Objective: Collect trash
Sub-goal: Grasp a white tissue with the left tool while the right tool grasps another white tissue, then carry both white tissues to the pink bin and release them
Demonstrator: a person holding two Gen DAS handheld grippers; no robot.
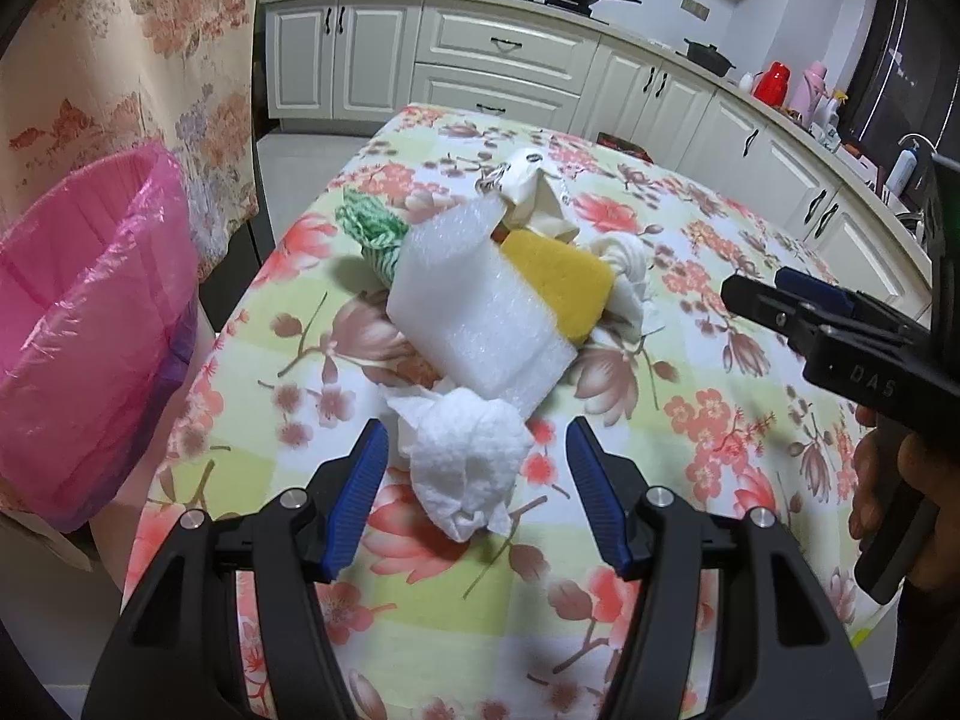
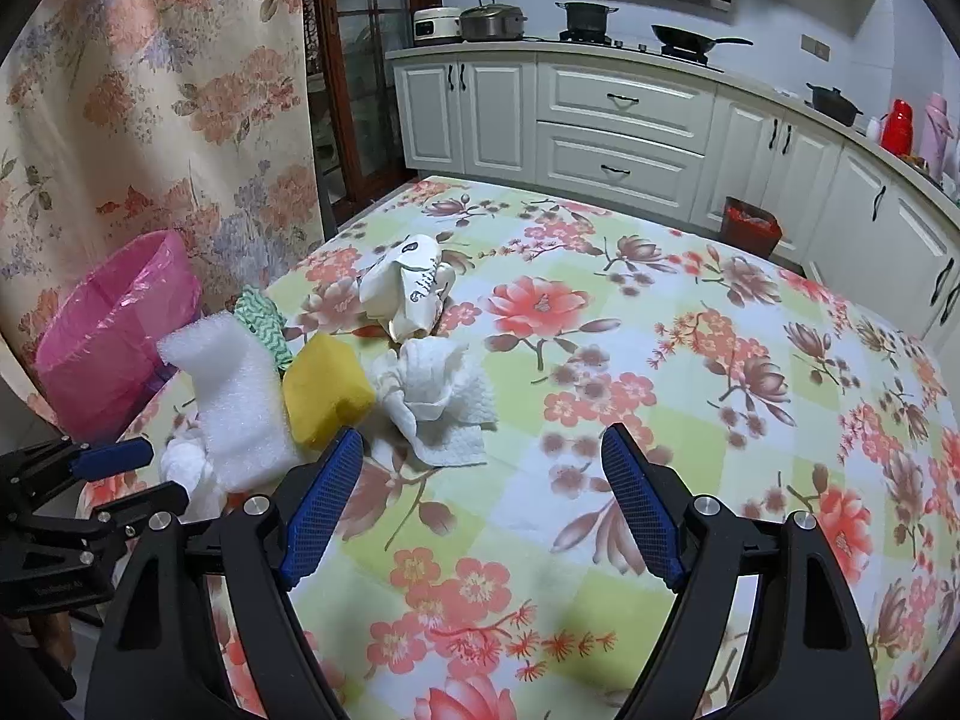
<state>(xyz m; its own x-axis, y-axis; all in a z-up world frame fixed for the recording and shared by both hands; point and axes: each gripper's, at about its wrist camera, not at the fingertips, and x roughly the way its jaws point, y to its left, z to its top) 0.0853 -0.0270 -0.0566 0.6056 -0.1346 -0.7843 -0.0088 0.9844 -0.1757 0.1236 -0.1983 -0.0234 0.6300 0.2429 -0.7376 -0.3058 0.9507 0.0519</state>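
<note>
Left wrist view: my left gripper (image 1: 474,450) stands open, its blue pads either side of the crumpled tissue (image 1: 465,462), not pressing it.
Right wrist view: my right gripper (image 2: 483,450) is spread wide over bare tablecloth (image 2: 690,360), holding nothing.
Trash pile: white foam block (image 1: 474,324), yellow sponge (image 1: 561,285), second tissue (image 2: 435,396) just beyond my right tongs' left pad.
Pink-lined bin (image 1: 78,324): off the table's left edge.
</note>
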